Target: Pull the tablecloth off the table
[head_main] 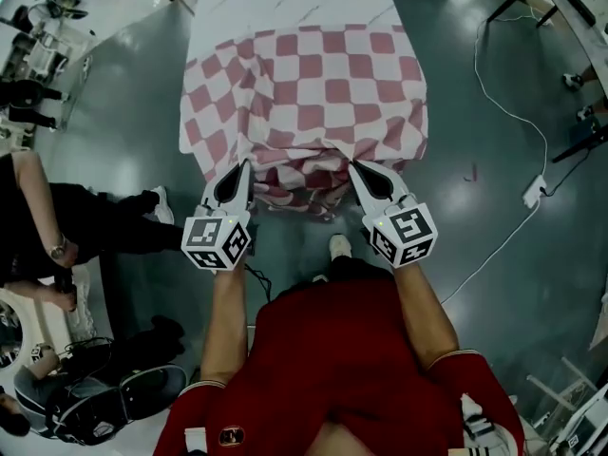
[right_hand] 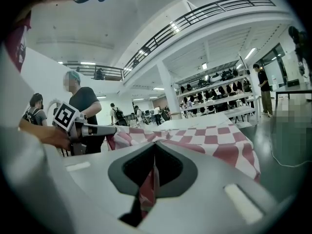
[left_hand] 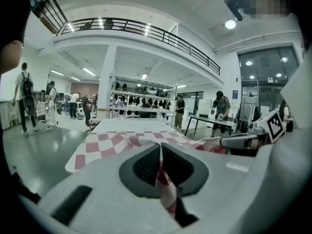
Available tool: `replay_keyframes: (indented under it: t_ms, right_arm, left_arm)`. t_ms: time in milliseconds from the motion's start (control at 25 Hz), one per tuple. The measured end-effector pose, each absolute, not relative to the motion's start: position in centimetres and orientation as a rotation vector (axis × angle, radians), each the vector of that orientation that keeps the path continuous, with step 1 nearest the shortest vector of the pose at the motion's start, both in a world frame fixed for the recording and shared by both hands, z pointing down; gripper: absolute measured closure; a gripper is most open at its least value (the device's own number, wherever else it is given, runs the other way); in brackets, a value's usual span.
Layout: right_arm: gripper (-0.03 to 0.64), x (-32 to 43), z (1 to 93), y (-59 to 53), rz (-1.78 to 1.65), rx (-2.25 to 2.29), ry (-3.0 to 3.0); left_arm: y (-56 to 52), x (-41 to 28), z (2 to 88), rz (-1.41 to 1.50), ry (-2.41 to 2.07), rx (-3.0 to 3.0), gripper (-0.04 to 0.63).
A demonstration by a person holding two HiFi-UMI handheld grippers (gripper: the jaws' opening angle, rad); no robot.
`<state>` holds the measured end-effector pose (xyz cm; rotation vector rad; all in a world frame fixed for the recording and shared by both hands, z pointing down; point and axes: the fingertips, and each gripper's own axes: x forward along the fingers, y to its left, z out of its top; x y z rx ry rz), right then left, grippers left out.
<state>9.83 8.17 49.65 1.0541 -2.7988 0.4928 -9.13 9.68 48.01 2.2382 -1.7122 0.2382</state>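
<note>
A red-and-white checked tablecloth point(head_main: 313, 93) covers the near half of a white marble-look table point(head_main: 285, 3); the far half lies bare. Its near edge is bunched and drawn off the table's end toward me. My left gripper point(head_main: 245, 165) is shut on the cloth's near left edge, with a fold of cloth point(left_hand: 165, 184) pinched between its jaws. My right gripper point(head_main: 355, 166) is shut on the near right edge, a strip of cloth point(right_hand: 148, 189) caught between its jaws. In each gripper view the cloth point(left_hand: 117, 143) point(right_hand: 209, 135) stretches away over the table top.
A person in black point(head_main: 57, 226) sits at the left by bags and gear point(head_main: 104, 397). A white cable point(head_main: 513, 122) runs over the grey floor to a plug block point(head_main: 534, 191) at the right. Stands and table legs point(head_main: 579, 112) are at the far right.
</note>
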Motion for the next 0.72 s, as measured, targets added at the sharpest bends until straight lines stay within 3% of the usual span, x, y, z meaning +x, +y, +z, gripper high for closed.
replay_keyframes:
  t_ms: [720]
  right_arm:
    - [0.606, 9.0, 38.7, 8.7, 0.426, 1.191, -2.809]
  left_arm:
    - [10.4, -10.4, 37.2, -0.028, -1.675, 2.362, 0.588]
